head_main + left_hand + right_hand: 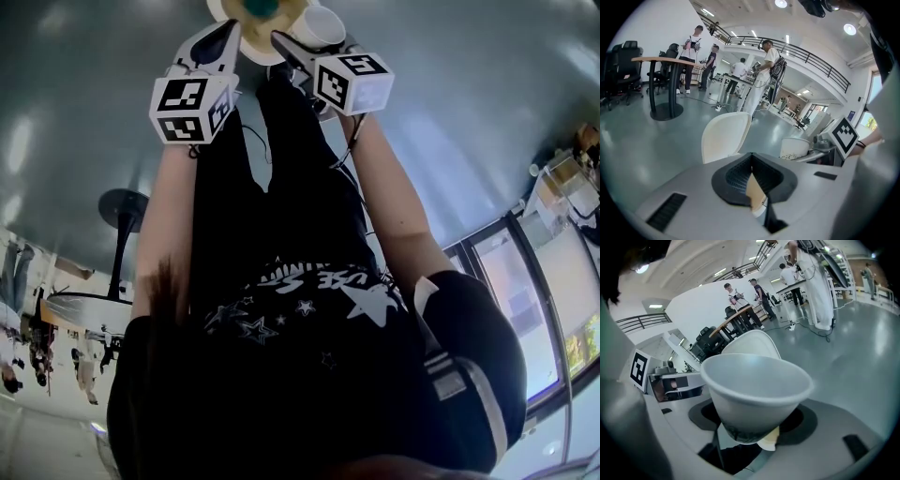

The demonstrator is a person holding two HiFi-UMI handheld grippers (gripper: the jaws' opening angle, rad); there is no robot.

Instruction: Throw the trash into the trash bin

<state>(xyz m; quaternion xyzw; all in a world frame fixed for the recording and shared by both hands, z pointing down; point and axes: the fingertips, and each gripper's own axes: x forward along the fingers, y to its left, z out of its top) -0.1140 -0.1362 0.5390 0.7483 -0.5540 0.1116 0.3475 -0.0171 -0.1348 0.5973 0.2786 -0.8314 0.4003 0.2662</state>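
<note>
In the head view both grippers are held out over the grey floor, at the top of the frame. My left gripper [225, 39] is shut on the rim of a white paper plate [251, 49]; something teal [262, 7] shows on it at the frame's edge. The left gripper view shows the plate [726, 136] standing up beyond the closed jaws [757, 190]. My right gripper [292, 49] is shut on a white paper cup [321, 26]. In the right gripper view the cup [754, 390] fills the jaws [750, 439], with the plate [752, 343] just behind. No trash bin shows.
Shiny grey floor lies all around. A round pedestal table [661, 61] and black office chairs [621, 65] stand to the left, with several people [693, 51] at desks further back. Glass windows [525, 281] run along the right of the head view.
</note>
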